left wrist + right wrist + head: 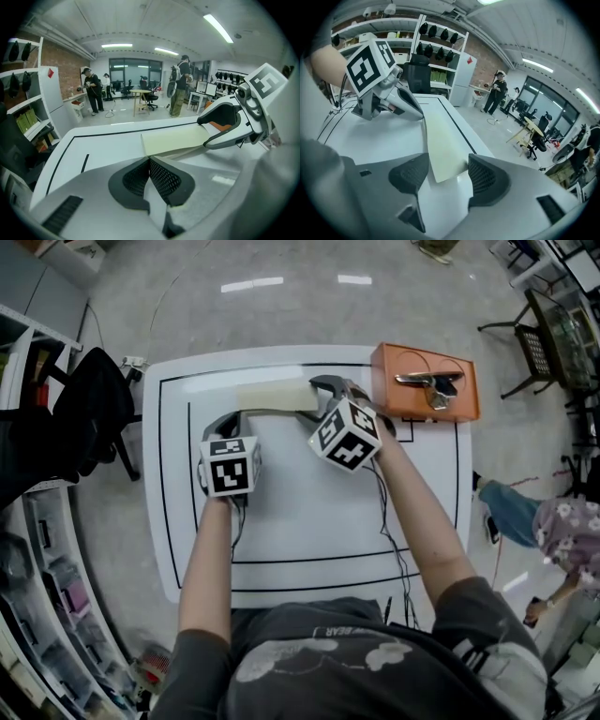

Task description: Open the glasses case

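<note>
Left tool (pixel 149 160) closed beside pale cream glasses case (pixel 176 139); right tool (pixel 447 171) gapes around it.

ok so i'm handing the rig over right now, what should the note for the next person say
Left claw: shut, tips at one end of the glasses case; whether it pinches it is unclear.
Right claw: open, the case's other end between its jaws.
Case lies flat on the white table, seemingly closed.
Done: both claws in position.
To do: probably grip the case and open the lid.
</note>
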